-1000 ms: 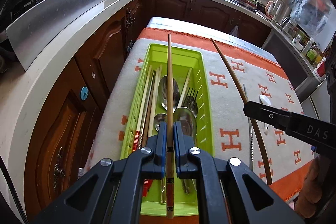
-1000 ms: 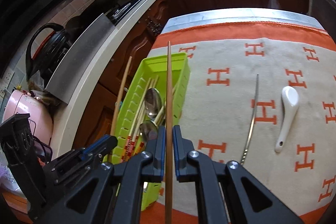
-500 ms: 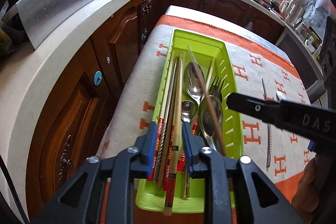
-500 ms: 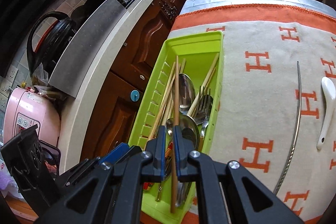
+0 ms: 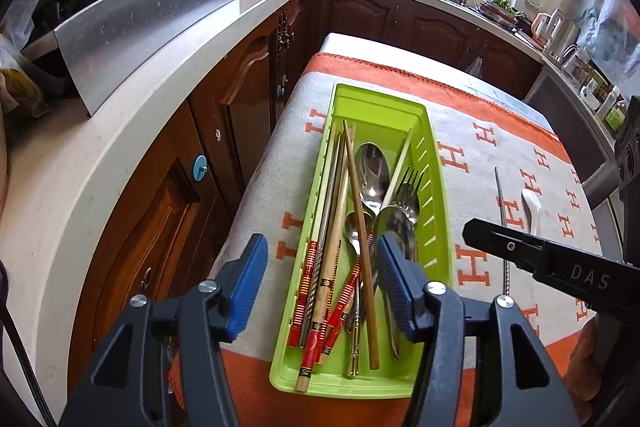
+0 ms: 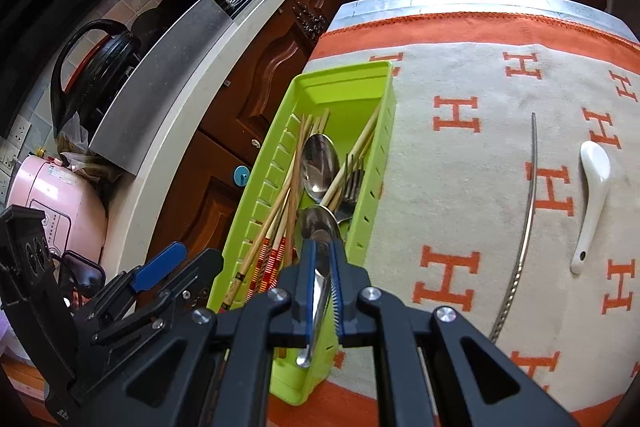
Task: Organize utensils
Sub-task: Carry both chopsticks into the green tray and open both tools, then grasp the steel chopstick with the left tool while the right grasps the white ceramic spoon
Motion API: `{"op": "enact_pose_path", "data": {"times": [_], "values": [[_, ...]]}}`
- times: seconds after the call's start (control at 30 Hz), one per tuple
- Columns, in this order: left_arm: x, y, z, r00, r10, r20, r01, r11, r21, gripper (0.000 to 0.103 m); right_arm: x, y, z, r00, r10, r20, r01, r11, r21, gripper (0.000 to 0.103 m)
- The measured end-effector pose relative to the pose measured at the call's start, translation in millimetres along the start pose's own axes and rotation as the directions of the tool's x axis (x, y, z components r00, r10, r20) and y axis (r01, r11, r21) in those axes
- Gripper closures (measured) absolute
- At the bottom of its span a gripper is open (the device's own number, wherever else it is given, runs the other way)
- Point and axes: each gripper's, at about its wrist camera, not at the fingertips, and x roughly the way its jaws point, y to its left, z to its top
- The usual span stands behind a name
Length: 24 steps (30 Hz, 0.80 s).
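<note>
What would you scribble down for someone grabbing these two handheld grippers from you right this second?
Left gripper: fingers opening, gripping nothing, above the near end of the green tray.
Right gripper: fingers shut to a slit over the tray. A metal spoon shows its handle in the slit; gripped or merely beneath, I cannot tell.
Done: wooden chopsticks, spoons and a fork lie in the tray.
Left to do: the metal chopstick and white spoon lie on the cloth, right of the tray.

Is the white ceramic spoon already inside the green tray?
No, the white ceramic spoon lies on the patterned cloth, apart from the green tray.
</note>
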Motion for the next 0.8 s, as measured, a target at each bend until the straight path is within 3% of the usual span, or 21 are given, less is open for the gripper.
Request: {"op": "enact_pose_path", "data": {"times": [0.07,0.3,0.57,0.8], "values": [[-5.2,-3.9,-0.6,1.0,0.005,0.02,-0.005,1.0,0.012,0.039,-8.7,-5.5,-1.1,1.0,-0.007,0.021,0.007,1.0,-0.001,0.095],[-19.0,-29.7,0.7,0.998,-0.016,0.052,0.012,0.997,0.074,0.036,-45.2,-30.9,-4.9,0.993,-0.036,0.113,0.036,0.999,0.003,0.095],[-26.8,-72.4,5.7,0.994,-0.095,0.048,0.088,0.986,0.14,0.035,-86.7,-64.7,-12.6,0.977,-0.073,0.2,0.072,0.997,0.011,0.095],[-34.8,-117.7,16.7,0.989,-0.134,0.056,0.118,0.968,0.222,0.035,-123.7,-98.7,-16.7,0.953,-0.103,0.284,0.094,0.994,0.046,0.085]]}}
